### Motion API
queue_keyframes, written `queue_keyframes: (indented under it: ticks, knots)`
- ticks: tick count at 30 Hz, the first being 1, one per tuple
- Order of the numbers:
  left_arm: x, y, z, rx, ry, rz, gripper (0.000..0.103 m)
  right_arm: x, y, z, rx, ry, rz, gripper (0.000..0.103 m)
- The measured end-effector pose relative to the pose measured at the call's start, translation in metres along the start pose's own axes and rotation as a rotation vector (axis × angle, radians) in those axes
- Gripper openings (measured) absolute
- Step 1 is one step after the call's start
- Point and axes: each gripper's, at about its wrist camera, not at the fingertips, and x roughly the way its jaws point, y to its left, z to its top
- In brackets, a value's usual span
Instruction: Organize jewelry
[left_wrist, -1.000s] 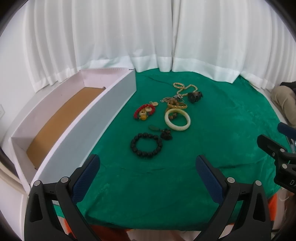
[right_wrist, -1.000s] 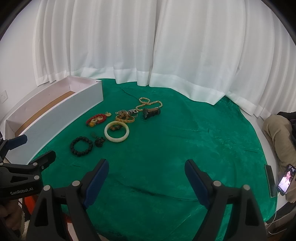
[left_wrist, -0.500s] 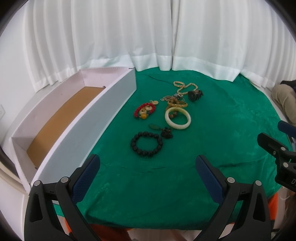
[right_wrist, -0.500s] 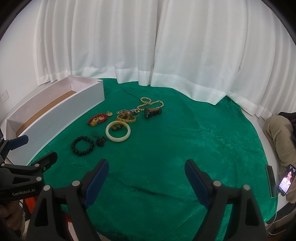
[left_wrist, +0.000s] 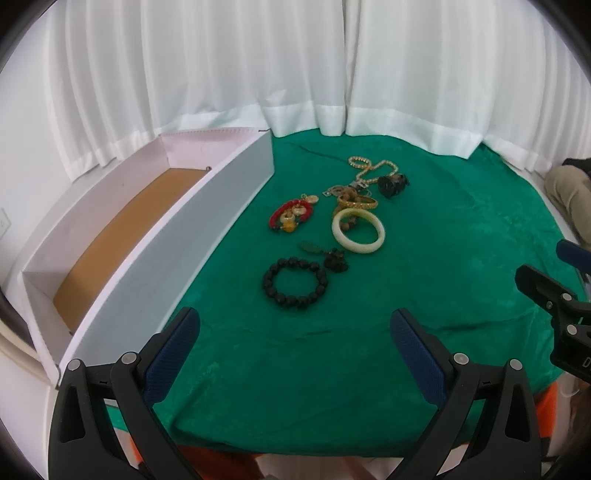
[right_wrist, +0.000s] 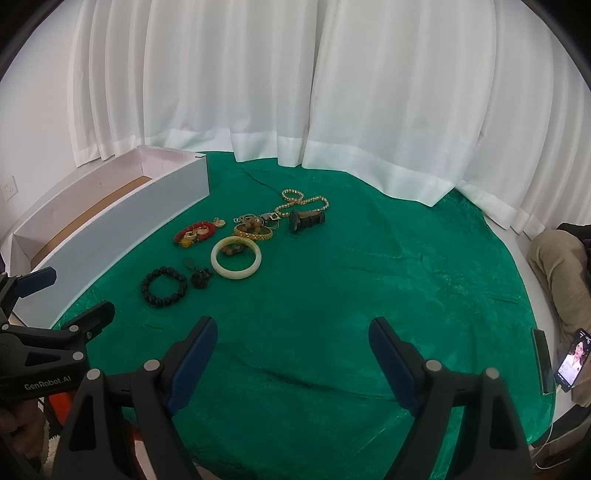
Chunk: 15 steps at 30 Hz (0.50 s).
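Far left of the jewelry cluster: long white box (left_wrist: 207, 206), brown floor bare as far as visible, near wall running alongside the green cloth (left_wrist: 332, 350). Just right of the box, on the cloth: red bead bracelet (left_wrist: 290, 218) with small gold pieces lying inside its loop. Nearer than that, closest of all to the grippers: black bead bracelet (left_wrist: 294, 283), a dark pendant (left_wrist: 335, 260) touching its right side. Right again: pale jade bangle (left_wrist: 358, 232), gold bangle (left_wrist: 356, 202) just behind it, then gold chain (left_wrist: 373, 168) and a dark cuff-like piece (left_wrist: 392, 184) farthest back. Left gripper (left_wrist: 295, 354) spread wide, nothing between the blue pads; right gripper (right_wrist: 291, 354) likewise wide open and empty, well short of the cluster. Compared with a second ago: cluster sitting slightly lower and larger in both views (a small creep forward, no more), no piece displaced. Meaning for the task: sorting not yet begun, probably approach phase, black bracelet the likeliest first pick.
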Motion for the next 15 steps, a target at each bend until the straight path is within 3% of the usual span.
queue_keyframes:
  ticks: [11,15]
  knots:
    - [0.011,0.004,0.001,-0.004,0.028,0.003,0.102,0.009,-0.003,-0.002,0.012,0.028,0.018,0.086]
    - [0.021,0.024,0.002,-0.063,0.056,-0.023,0.102,0.014,-0.009,-0.004,0.028,0.036,0.005,0.086]
